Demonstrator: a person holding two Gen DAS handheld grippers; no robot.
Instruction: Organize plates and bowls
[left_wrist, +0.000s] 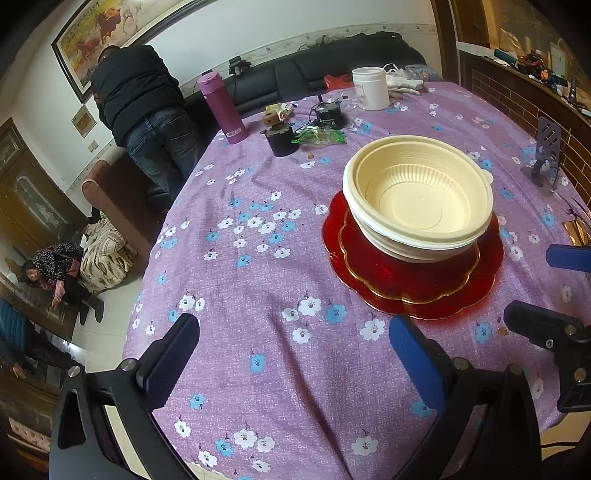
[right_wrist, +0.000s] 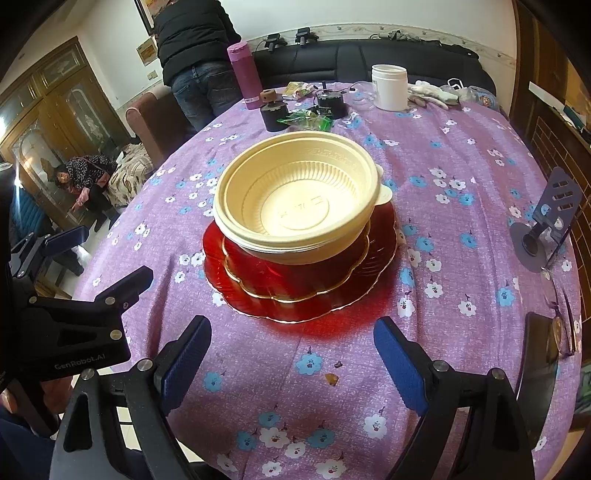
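A: Right wrist view first: the desk under its lilac flowered cloth is the biggest thing, soft and wrinkled, so anything dragged across it would likely bunch it up.

B: And the stack?

A: Straight ahead of the right gripper, beyond its fingers, which stand wide apart with nothing between them. Two red plates, scalloped, gold-rimmed, translucent like glass, the smaller lying on the larger. I'd guess them heavy, slick and breakable.

B: On top?

A: Nested cream bowls, ribbed thin plastic, probably light and springy. Their rolled rim looks the place to pinch; the walls would flex.

B: The other side?

A: From the left wrist view, the left gripper has its fingers spread too, holding nothing, and the stack sits ahead and off to the right of them. For the plates I'd take the edge where it overhangs the cloth, gently.
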